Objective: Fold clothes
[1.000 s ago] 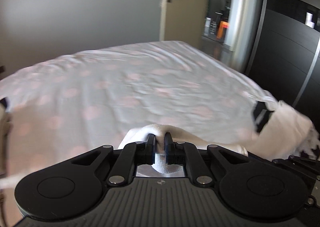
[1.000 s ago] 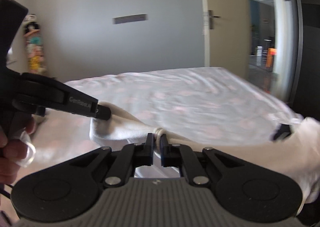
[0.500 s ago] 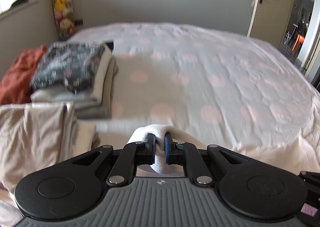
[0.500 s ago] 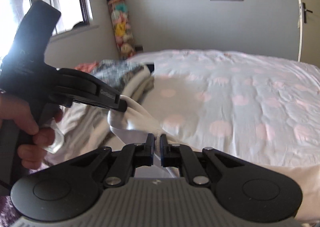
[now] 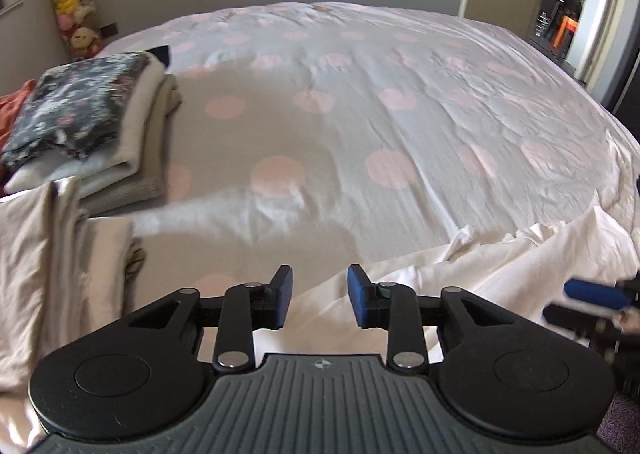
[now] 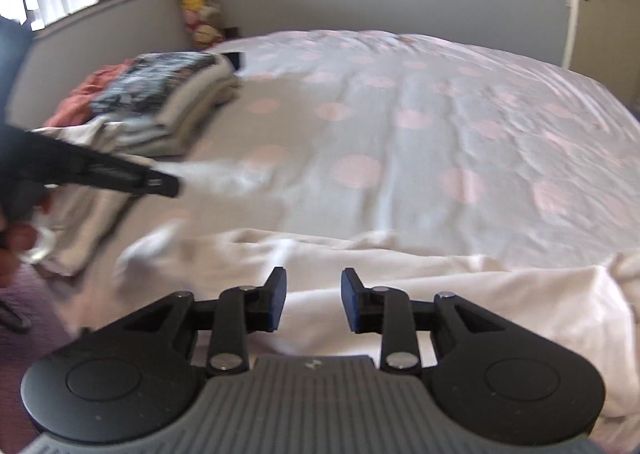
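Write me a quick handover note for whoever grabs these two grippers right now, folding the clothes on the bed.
Left gripper: open, jaws have just been opening, nothing between them; the white garment it was pinching lies on the bed below.
Right gripper: open too, jaws just opened, nothing between them, over the same garment.
Garment: spread crumpled along the near edge of the bed, not yet folded.
Done: a stack of folded clothes sits at the left side of the bed, with a beige piece nearer.
Left: smooth the white garment, fold it, add it to the stack.
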Tool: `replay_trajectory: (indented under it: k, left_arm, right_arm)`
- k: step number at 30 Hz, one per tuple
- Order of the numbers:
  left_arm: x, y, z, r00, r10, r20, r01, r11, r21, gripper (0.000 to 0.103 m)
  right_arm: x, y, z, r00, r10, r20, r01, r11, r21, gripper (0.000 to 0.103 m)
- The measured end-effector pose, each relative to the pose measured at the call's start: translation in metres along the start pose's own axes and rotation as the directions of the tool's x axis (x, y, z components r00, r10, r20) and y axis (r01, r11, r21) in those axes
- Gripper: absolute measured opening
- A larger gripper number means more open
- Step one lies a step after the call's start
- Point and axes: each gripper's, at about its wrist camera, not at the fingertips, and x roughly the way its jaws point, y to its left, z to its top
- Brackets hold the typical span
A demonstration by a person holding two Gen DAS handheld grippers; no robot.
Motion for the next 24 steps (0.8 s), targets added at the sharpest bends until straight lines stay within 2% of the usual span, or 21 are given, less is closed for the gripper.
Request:
replay_trajectory:
  k: [4,7,9,11,15,20,22,24]
  left_arm:
    - [0.037,-0.015,-0.001,0.999,-0.031,-0.045,0.032,0.999,0.033,0.040]
    - [0.065,-0.021,-0.003,0.995,-0.058,-0.079,0.062,0.997,0.046,0.042]
    - [0.081,-0.022,-0.006,0.993,-0.073,-0.094,0.077,0.996,0.038,0.045]
    - [0.093,-0.020,-0.010,0.991,-0.078,-0.104,0.079,0.997,0.009,0.046]
    - [0.107,-0.018,-0.019,0.991,-0.073,-0.114,0.070,0.997,-0.033,0.051]
    - [0.113,-0.029,-0.027,0.996,-0.027,-0.084,0.031,0.998,0.049,0.058]
    - [0.114,-0.030,-0.026,0.996,-0.028,-0.085,0.032,0.998,0.050,0.057]
    - [0.114,-0.029,-0.025,0.996,-0.034,-0.081,0.038,0.998,0.052,0.049]
  right_arm:
    - [0.020,-0.047,0.001,0.992,-0.113,-0.049,0.114,0.993,0.012,0.038]
    - [0.042,-0.075,0.004,0.985,-0.147,-0.095,0.147,0.989,-0.010,0.052]
    - [0.056,-0.088,0.006,0.981,-0.158,-0.110,0.157,0.987,-0.020,0.061]
    - [0.069,-0.098,0.009,0.980,-0.159,-0.116,0.159,0.987,-0.013,0.063]
    - [0.095,-0.112,0.014,0.981,-0.146,-0.127,0.146,0.989,-0.002,0.073]
    - [0.127,-0.120,0.001,0.973,-0.092,-0.211,0.103,0.994,0.042,0.074]
    - [0.128,-0.113,0.002,0.971,-0.102,-0.215,0.105,0.994,0.006,0.067]
    - [0.126,-0.103,0.002,0.971,-0.105,-0.214,0.099,0.994,-0.037,0.043]
